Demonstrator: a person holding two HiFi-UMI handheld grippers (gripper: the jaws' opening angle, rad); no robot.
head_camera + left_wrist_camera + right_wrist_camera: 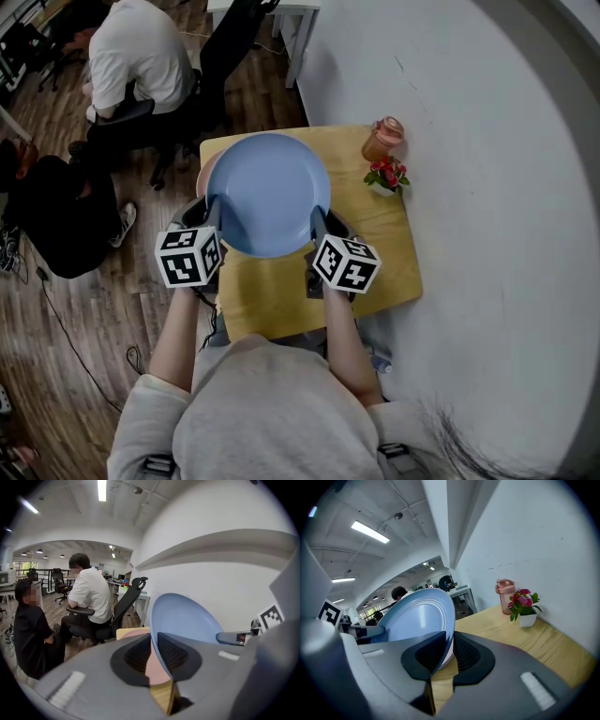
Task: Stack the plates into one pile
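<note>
Blue plate (267, 192) sits in mid-air near the centre of the head view, pinched at opposite rims. The left hand-held gripper (154, 651) is closed on its left edge, jaws only narrowly apart with the rim between them, and the right hand-held gripper (449, 651) grips the right edge the same way. Under it, a sliver of pink plate (202, 175) shows at the upper left of the wooden worktop (375, 244), mostly covered by the blue one. So the pick-up looks done and the stacking itself is not — the blue plate seems to hover over the pink one rather than rest on it. What remains, by my reading: centre it, lower it onto the pink plate and let go with both. I see no other plates.
</note>
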